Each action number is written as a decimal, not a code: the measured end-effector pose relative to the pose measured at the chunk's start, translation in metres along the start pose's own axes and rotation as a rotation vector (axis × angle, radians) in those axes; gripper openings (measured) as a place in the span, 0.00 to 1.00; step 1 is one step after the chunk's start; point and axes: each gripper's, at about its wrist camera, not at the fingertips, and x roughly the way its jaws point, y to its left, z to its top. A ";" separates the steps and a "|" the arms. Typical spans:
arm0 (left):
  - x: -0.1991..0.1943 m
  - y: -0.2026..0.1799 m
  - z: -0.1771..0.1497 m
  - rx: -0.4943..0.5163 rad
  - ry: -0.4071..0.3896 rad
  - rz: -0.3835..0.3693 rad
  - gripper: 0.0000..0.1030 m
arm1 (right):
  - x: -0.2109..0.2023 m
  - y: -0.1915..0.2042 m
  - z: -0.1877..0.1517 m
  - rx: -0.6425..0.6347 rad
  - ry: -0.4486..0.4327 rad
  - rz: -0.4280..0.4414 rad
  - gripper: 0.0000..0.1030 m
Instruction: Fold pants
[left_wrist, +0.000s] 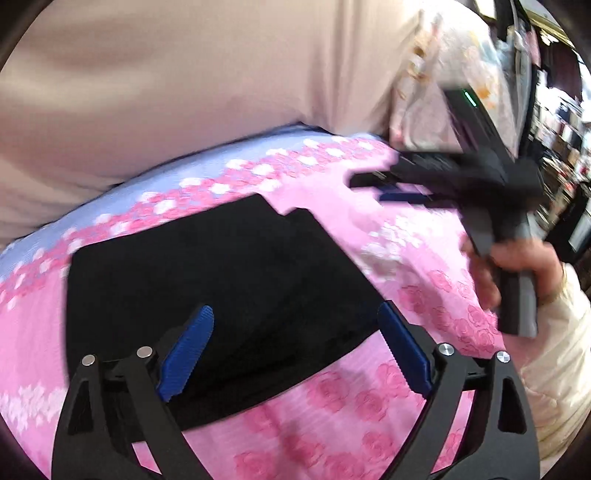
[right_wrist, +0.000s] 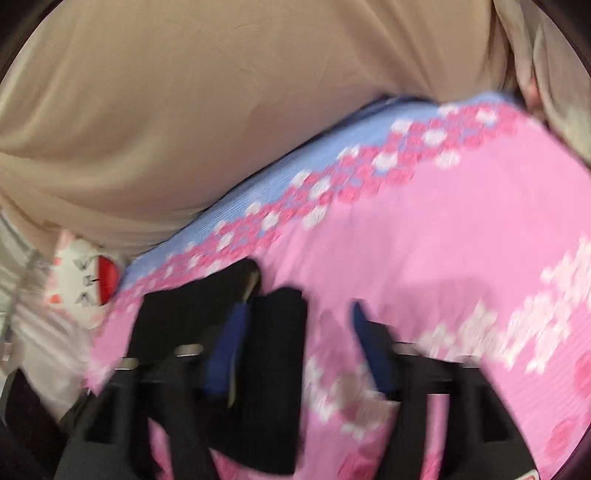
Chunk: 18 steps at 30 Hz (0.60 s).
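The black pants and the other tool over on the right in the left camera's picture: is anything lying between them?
Nothing: in the left wrist view only bare pink flowered cover separates the black pants from the right tool.

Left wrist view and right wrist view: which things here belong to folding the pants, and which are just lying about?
Part of the job:
- black pants, lying folded on the pink floral bedcover
- left gripper, jaws open, not gripping anything
- right gripper, jaws open

Lying about:
- beige fabric behind the bed
- floral pillow
- white cartoon-print item
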 end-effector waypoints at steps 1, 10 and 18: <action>-0.005 0.008 0.000 -0.024 -0.004 0.031 0.88 | 0.005 0.005 -0.007 -0.010 0.026 0.049 0.67; -0.055 0.136 -0.005 -0.383 -0.033 0.283 0.93 | 0.083 0.053 -0.027 -0.062 0.159 0.201 0.74; -0.059 0.183 -0.007 -0.510 0.002 0.335 0.93 | 0.027 0.084 -0.026 -0.154 0.050 0.180 0.15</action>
